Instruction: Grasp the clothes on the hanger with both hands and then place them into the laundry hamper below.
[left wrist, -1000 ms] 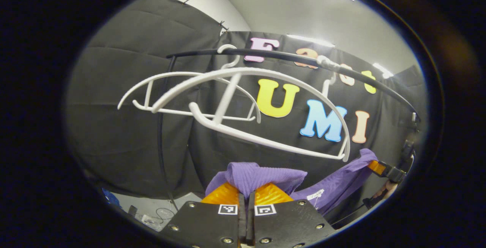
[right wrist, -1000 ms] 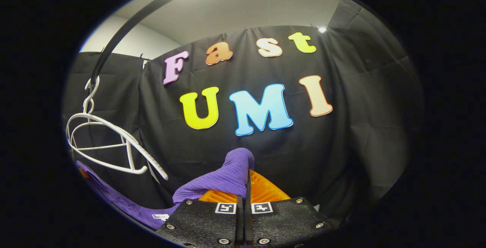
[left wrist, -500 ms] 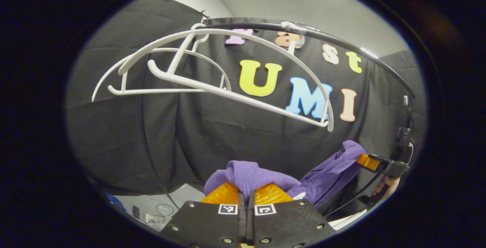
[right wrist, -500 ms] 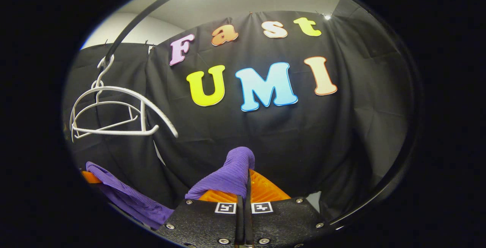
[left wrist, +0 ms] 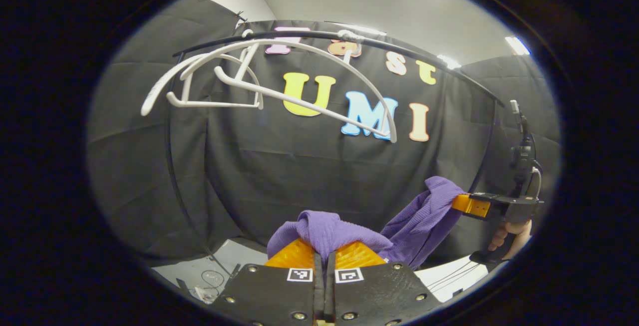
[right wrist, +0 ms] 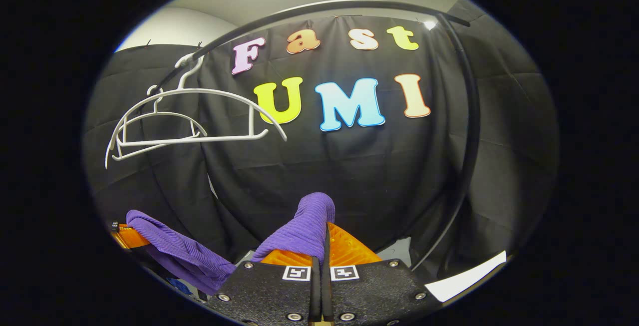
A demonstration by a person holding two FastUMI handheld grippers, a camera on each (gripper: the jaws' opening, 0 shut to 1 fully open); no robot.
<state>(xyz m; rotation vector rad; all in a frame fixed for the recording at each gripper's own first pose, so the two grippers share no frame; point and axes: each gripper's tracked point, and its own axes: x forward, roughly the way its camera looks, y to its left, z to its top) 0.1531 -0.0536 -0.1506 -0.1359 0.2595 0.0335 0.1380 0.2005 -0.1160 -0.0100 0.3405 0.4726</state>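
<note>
A purple knit garment hangs slack between my two grippers, free of the hangers. My left gripper is shut on one end of it, a fold bunched over its fingertips. My right gripper is shut on the other end of the purple garment. In the left gripper view the right gripper shows far right, held by a hand. In the right gripper view the left gripper shows at lower left. Two bare white hangers hang from the black rail above.
The white hangers sit up and to the left of my right gripper. The rail's black upright curves down on the right. A pale floor patch with cables lies low left, and a white sheet edge low right.
Both grippers have sunk with the garment: the hangers and rail have risen in both views and more floor shows below. The grip on the cloth is unchanged.
</note>
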